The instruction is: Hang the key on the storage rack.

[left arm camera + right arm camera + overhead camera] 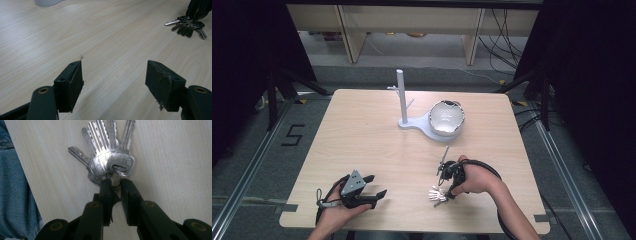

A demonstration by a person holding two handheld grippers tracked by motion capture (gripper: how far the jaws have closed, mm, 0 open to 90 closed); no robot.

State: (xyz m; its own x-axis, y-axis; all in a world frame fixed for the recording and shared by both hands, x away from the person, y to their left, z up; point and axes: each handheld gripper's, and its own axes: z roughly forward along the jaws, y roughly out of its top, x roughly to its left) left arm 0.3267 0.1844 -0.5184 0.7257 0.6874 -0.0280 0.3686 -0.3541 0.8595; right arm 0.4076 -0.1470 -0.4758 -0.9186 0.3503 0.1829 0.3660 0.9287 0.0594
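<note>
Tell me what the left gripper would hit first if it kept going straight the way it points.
Probably nothing nearby: ahead of the open left gripper lies bare light wooden table. The bunch of silver keys sits off to the right of that line, and the white stand base to the left, though depth is hard to judge.

The surface (362,145) is a pale, wood-grained top with rounded corners, standing on a grey floor (257,165). Toward its far side rests a white stand (414,124), a flat base with an upright post, and a white bowl (446,118) sits tilted on that base's right end. Near the front right edge a bunch of keys (437,195) lies fanned out on the wood.
</note>
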